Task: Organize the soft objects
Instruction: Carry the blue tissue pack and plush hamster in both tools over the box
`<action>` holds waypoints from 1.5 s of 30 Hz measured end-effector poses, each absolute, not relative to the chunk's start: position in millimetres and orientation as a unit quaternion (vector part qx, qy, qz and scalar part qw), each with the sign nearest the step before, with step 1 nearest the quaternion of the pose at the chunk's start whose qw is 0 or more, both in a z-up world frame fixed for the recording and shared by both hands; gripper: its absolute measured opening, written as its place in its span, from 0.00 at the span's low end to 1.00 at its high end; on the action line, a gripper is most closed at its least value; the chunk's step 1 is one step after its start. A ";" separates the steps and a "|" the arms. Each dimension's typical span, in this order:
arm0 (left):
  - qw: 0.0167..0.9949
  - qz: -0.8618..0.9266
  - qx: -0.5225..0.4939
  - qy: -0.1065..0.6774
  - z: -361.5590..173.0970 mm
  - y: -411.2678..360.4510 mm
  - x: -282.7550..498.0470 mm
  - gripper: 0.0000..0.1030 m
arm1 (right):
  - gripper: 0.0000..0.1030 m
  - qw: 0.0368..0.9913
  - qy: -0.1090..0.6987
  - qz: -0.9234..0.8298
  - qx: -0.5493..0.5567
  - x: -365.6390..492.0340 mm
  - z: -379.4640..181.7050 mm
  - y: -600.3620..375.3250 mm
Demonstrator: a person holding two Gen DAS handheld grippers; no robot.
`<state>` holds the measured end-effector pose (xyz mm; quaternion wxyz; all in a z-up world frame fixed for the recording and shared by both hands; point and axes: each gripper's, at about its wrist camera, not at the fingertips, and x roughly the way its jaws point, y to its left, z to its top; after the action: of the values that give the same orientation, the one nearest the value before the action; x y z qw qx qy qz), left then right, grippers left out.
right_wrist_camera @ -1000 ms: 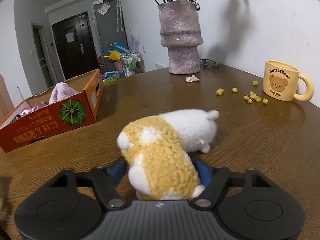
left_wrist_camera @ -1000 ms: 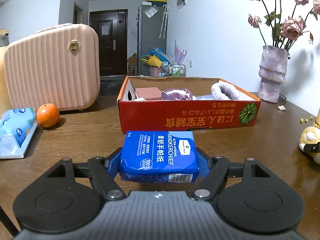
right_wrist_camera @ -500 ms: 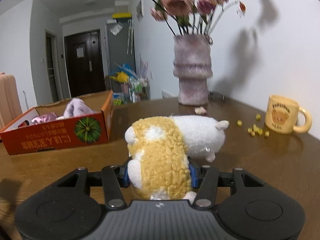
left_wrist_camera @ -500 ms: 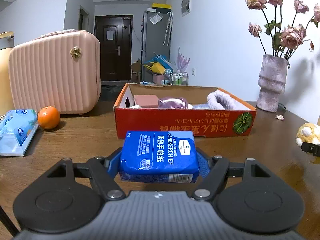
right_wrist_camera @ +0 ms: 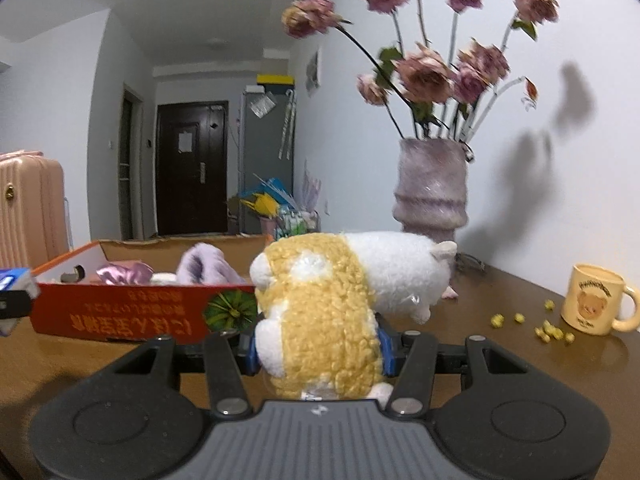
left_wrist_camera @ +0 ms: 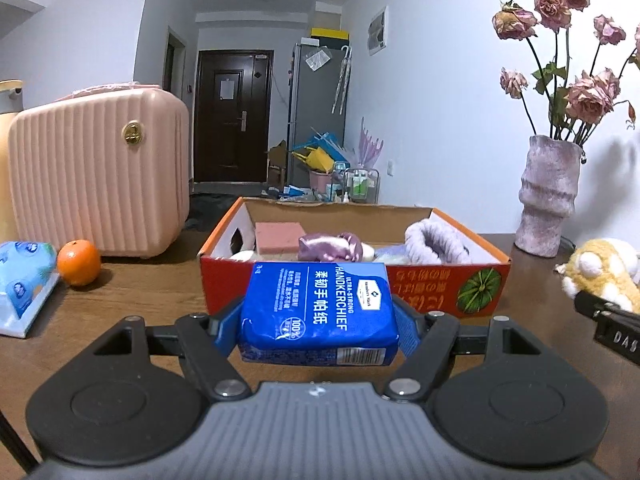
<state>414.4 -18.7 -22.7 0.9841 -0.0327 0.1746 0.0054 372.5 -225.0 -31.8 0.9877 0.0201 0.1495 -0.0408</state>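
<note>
My left gripper [left_wrist_camera: 318, 330] is shut on a blue handkerchief tissue pack [left_wrist_camera: 318, 310] and holds it above the table, just in front of the orange cardboard box [left_wrist_camera: 432, 286]. The box holds a pink block [left_wrist_camera: 278, 236], a shiny purple pouch [left_wrist_camera: 330, 246] and a lilac fluffy item [left_wrist_camera: 434, 242]. My right gripper [right_wrist_camera: 318, 350] is shut on a yellow and white plush toy [right_wrist_camera: 328, 300], lifted off the table, right of the box [right_wrist_camera: 120, 316]. The plush also shows at the right edge of the left wrist view [left_wrist_camera: 604, 268].
A pink suitcase [left_wrist_camera: 100, 172], an orange [left_wrist_camera: 78, 262] and a light blue wipes pack [left_wrist_camera: 22, 280] are at the left. A vase of dried roses [right_wrist_camera: 432, 196] stands behind the plush. A yellow bear mug [right_wrist_camera: 596, 298] and scattered yellow bits [right_wrist_camera: 552, 330] lie at the right.
Both grippers have risen with their loads. The right gripper closed on the plush and lifted it off the table. The left gripper brought the tissue pack higher and closer to the box.
</note>
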 end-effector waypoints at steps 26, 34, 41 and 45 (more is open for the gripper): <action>0.985 0.068 -0.082 0.138 -9.6 -6.9 512.7 0.72 | 0.50 0.997 0.061 0.036 -0.010 464.1 -19.8 -145.7; 0.984 0.081 -0.081 0.136 -10.7 0.0 541.3 0.72 | 0.50 0.997 0.050 0.060 -0.015 496.3 -18.3 -130.5; 0.983 0.092 -0.078 0.138 -11.9 6.6 562.1 0.72 | 0.50 0.996 0.051 0.075 -0.021 521.6 -18.2 -120.6; 0.983 0.096 -0.073 0.138 -12.1 9.9 571.8 0.72 | 0.50 0.995 0.056 0.080 -0.025 533.8 -20.1 -115.7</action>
<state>571.8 9.9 -12.1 0.9830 -0.0734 0.1380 0.0965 533.8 -115.7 -20.1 0.9949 -0.0253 0.0564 0.0798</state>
